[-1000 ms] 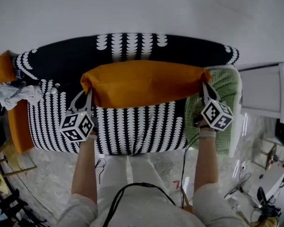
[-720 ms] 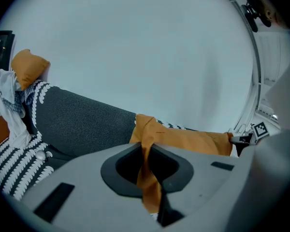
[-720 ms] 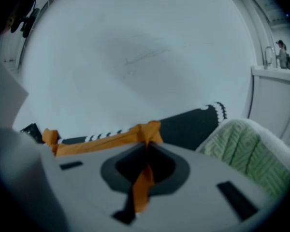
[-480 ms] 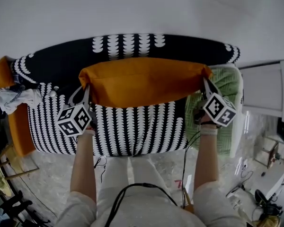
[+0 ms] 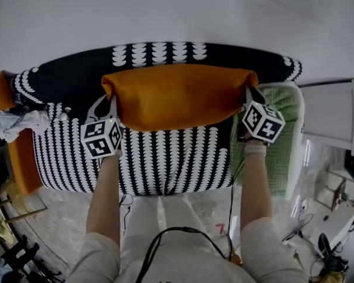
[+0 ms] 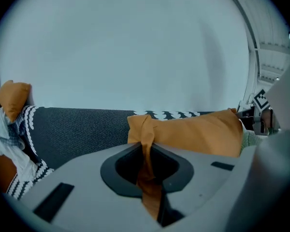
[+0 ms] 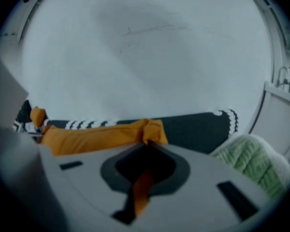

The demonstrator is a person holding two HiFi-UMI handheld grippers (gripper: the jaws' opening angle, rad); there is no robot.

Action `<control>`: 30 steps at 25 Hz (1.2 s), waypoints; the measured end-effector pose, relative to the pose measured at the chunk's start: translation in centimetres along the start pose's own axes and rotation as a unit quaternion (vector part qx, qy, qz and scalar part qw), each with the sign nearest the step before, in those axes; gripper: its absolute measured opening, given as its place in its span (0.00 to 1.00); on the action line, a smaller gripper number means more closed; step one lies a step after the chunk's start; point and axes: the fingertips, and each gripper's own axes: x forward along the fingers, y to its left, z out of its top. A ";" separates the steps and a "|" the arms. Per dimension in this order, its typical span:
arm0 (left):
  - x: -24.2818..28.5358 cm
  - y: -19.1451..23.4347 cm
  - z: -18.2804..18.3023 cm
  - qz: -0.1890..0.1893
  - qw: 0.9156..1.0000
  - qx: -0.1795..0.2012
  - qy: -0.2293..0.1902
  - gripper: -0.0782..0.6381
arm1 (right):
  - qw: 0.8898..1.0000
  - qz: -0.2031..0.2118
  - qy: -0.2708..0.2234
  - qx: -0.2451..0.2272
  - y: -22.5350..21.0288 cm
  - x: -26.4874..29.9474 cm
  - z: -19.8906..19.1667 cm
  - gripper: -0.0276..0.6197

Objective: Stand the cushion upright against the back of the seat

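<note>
The long orange cushion [image 5: 177, 96] hangs between both grippers over the black-and-white patterned seat [image 5: 165, 158], close in front of the seat's dark back [image 5: 76, 78]. My left gripper [image 5: 110, 102] is shut on the cushion's left corner; in the left gripper view orange fabric [image 6: 147, 178] runs pinched between the jaws. My right gripper [image 5: 249, 93] is shut on the right corner, and the right gripper view shows the cushion [image 7: 96, 134] stretching leftward with fabric clamped in the jaws.
A green ribbed throw [image 5: 283, 128] lies on the seat's right end. A second orange cushion [image 5: 0, 93] and crumpled white cloth [image 5: 17, 122] sit at the left end. A white cabinet [image 5: 333, 114] stands to the right. A pale wall rises behind the seat.
Both grippers have carried the cushion away from me toward the seat back, and it has sunk a little. The grips on both corners are unchanged.
</note>
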 end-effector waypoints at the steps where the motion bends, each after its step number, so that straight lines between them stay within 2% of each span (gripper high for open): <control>1: 0.2 -0.1 -0.2 0.002 1.000 0.009 0.000 0.18 | 1.000 -0.004 0.004 -0.017 0.1 0.2 -0.2 0.08; 4: 0.5 -0.2 -0.6 0.007 1.000 0.020 -0.005 0.18 | 0.998 -0.012 0.006 -0.054 0.3 0.7 -0.6 0.08; 6: 0.3 -0.1 -0.3 0.014 0.999 0.027 -0.012 0.18 | 0.998 -0.012 -0.003 -0.060 0.2 0.7 -0.3 0.08; 9: -0.4 0.8 0.2 0.036 0.998 0.049 -0.027 0.23 | 0.999 -0.001 -0.028 -0.036 0.3 0.4 0.2 0.09; 13: -1.6 2.0 0.1 0.039 0.997 0.043 -0.041 0.28 | 0.999 0.015 -0.051 -0.005 0.5 -0.2 0.3 0.11; 17: -3.4 1.7 1.3 0.048 0.996 0.049 -0.057 0.31 | 0.997 0.024 -0.064 0.029 -1.0 -1.7 0.9 0.24; 20: -4.5 2.0 1.6 0.058 0.995 0.046 -0.068 0.31 | 0.996 0.027 -0.073 0.049 -1.5 -2.4 1.2 0.28; 27: -6.9 2.1 1.2 0.061 0.993 0.070 -0.075 0.31 | 0.994 0.028 -0.090 0.063 -1.4 -3.8 1.6 0.29; 30: -7.8 2.1 0.5 0.056 0.994 0.064 -0.074 0.31 | 0.993 0.034 -0.094 0.056 -0.7 -4.7 1.5 0.29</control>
